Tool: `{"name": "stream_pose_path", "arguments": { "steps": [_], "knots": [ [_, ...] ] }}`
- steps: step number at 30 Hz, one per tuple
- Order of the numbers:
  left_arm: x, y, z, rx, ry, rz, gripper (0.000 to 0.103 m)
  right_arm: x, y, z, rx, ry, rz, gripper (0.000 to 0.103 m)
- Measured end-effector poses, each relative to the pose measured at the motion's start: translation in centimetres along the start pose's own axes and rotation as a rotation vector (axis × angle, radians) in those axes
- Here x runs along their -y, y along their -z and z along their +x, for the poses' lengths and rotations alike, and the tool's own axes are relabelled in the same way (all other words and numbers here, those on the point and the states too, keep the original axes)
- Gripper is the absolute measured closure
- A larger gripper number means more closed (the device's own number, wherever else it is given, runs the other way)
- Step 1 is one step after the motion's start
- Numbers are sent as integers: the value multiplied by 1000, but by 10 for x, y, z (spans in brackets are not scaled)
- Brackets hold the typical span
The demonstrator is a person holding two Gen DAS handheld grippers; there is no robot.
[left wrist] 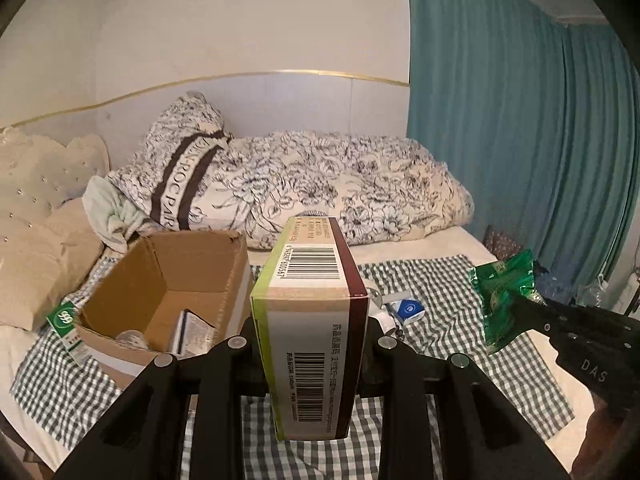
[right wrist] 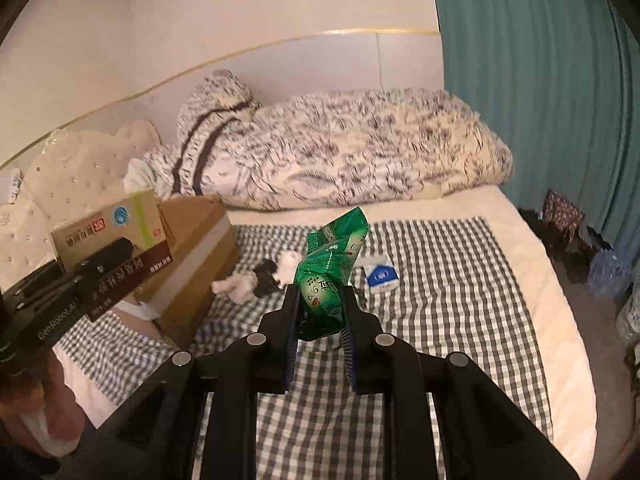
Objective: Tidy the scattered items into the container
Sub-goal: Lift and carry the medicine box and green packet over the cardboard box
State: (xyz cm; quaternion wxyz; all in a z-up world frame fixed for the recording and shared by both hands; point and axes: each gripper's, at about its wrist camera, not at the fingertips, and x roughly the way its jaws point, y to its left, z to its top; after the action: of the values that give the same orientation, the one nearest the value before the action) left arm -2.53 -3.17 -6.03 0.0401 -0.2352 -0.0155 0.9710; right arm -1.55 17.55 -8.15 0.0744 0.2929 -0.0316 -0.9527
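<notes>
The left claw (left wrist: 316,344) is clamped on a tall medicine box (left wrist: 316,320), held above the checked cloth (left wrist: 432,280) on the bed, just right of the open cardboard box (left wrist: 168,280). The right claw (right wrist: 320,308) pinches a crumpled green packet (right wrist: 332,264) in the air. Its own view is blurred (print unreadable). Only the left view shows inside the cardboard box, where the contents are indistinct. A small blue-and-white box (right wrist: 382,276) lies on the cloth.

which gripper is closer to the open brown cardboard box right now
Left. The left gripper, clamping a tan barcoded carton, hangs beside the cardboard box; the right gripper, clamping a green foil packet, is farther away.
</notes>
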Motion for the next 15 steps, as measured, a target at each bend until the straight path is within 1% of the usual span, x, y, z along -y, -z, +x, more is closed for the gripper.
{"name": "stream_pose_path", "arguments": {
  "steps": [5,8,15],
  "knots": [
    [-7,-6,-22,35,-21,3,76,-15,-8,-23,45,-1,-13,84],
    [-12,-6,-30,39,-25,-5,76,-20,-9,-30,57,-5,-11,84],
    [-30,-6,-39,44,-53,-28,76,-37,-10,-32,66,-25,-17,84]
  ]
}}
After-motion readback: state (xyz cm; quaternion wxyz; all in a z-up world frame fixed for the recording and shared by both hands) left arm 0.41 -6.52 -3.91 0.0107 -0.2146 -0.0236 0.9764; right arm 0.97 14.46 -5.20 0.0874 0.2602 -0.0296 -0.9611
